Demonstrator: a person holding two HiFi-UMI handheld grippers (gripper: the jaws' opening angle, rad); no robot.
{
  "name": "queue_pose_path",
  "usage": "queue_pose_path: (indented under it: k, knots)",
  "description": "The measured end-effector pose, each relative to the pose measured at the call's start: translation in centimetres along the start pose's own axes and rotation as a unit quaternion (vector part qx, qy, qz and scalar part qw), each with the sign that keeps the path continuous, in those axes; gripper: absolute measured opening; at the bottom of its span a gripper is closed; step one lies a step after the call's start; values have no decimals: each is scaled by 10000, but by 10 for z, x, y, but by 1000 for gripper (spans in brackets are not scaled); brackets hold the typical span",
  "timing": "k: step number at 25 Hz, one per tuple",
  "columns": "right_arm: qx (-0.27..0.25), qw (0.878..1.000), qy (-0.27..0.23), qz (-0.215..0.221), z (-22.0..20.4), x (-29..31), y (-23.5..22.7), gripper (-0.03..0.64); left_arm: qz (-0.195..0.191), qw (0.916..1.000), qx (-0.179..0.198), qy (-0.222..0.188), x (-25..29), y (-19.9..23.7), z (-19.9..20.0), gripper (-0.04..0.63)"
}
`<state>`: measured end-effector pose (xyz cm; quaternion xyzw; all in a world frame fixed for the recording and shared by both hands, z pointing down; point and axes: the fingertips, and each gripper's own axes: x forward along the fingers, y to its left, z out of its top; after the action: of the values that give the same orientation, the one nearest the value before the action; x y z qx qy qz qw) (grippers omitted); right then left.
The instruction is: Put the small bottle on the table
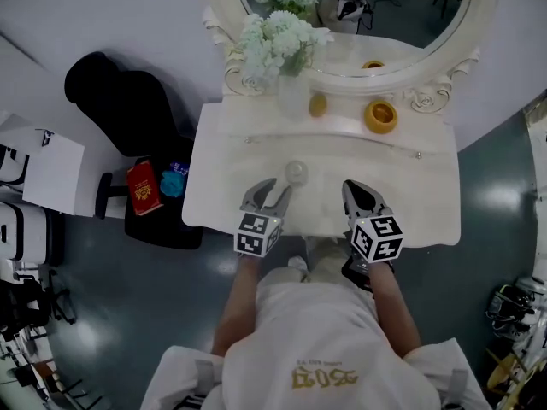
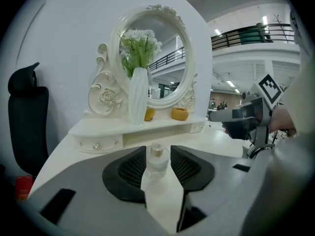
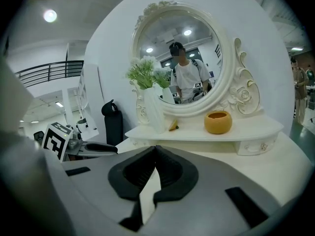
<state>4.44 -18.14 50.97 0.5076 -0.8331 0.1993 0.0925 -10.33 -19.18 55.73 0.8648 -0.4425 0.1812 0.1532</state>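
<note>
Since the small bottle (image 1: 296, 172) stands free on the table (image 1: 410, 186), left claw (image 1: 279, 186) half-open, right claw (image 1: 352, 186) closed, the task looks done.

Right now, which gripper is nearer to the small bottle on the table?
Left. The left gripper is just short of the small bottle, which stands in line with its parted jaws. The right gripper, jaws together, is farther off, to the bottle's right.
</note>
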Motion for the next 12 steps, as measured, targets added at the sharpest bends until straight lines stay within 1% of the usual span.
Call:
queue_pose_path:
  k: [5,9,12]
  knots:
    - [-108,9998,-82,144,2,-5,21,12,145,9993,48,-341,-21,2,22,120]
    - [-177,9995,-122,213,2,-8,33,12,301,9976,64,-622,-38,5,39,37]
    - [-200,9994,-153,222,3,-8,38,12,321,9969,110,-705,-45,5,44,18]
